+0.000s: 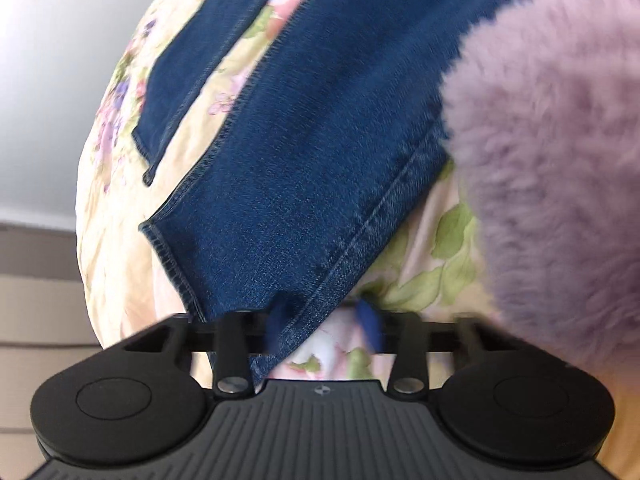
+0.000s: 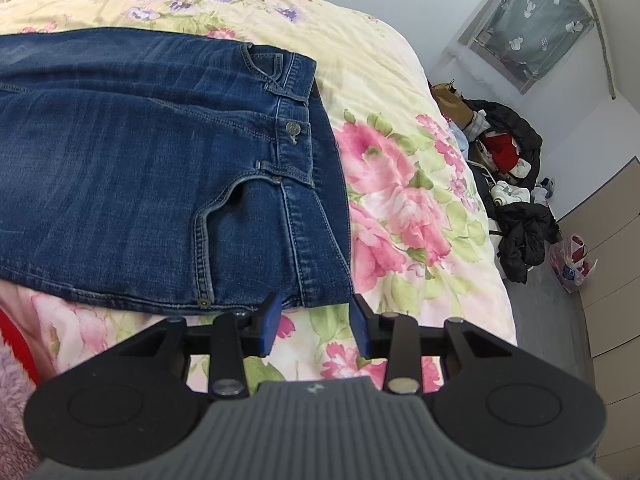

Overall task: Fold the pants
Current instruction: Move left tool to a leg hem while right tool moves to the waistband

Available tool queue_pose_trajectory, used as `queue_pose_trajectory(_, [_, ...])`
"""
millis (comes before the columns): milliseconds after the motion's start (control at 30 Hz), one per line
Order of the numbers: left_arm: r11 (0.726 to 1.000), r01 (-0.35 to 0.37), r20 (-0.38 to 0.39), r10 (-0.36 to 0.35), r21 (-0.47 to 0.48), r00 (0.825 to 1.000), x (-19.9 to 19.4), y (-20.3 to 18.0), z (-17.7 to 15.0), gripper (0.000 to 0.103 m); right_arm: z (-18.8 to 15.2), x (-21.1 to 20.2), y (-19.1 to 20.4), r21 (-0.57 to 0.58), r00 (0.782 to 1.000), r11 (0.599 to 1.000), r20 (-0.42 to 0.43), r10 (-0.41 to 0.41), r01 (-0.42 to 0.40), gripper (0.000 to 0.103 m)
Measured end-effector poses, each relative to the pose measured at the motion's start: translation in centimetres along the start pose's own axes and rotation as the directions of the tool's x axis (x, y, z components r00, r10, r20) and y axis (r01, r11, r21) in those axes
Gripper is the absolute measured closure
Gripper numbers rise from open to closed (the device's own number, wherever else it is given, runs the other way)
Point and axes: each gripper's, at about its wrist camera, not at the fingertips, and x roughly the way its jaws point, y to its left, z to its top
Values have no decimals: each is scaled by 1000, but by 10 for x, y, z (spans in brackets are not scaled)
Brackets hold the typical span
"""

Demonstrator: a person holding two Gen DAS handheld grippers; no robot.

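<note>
Dark blue jeans (image 2: 140,168) lie flat on a floral bedspread (image 2: 400,184), waistband and button toward the right. My right gripper (image 2: 316,322) is open, its blue pads either side of the waistband's near corner and not pressing it. In the left wrist view a jeans leg (image 1: 304,152) runs diagonally, with the other leg (image 1: 192,60) beyond it. My left gripper (image 1: 324,324) is open over the hem corner. The denim lies against the left pad, and bedspread (image 1: 120,240) shows before the right one. A fluffy lilac sleeve (image 1: 552,140) covers the right side.
The bed's edge falls away to the right. On the floor beside it lie a heap of dark clothes and bags (image 2: 508,184) and a plastic bag (image 2: 572,268). Pale drawers (image 2: 616,260) stand at far right. A curtained shelf (image 2: 528,20) is against the wall.
</note>
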Motion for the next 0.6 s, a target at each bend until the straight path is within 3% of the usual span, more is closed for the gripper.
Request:
queue_pose_trajectory(67, [998,-16,28,18,-63,999,-10,4,0,91,-3,1,-1,-15,1000,1000,2,-2,2,70])
queue_pose_trajectory(167, [989,-60,70,70,-137,995,-23,11,1,97,-5,2,0,-44,1000,999,10,1,-1,70])
queue_pose_trajectory(367, [953,-106,99,139,-284,985,-42,29,13,99,-9,-9,9,-179,997,984,75,24,-11,70])
queue_pose_trajectory(600, [899,-109,72,154,-425,985,-50,49,24,99,-19,-19,20,-334,993,942,116,35,6,71])
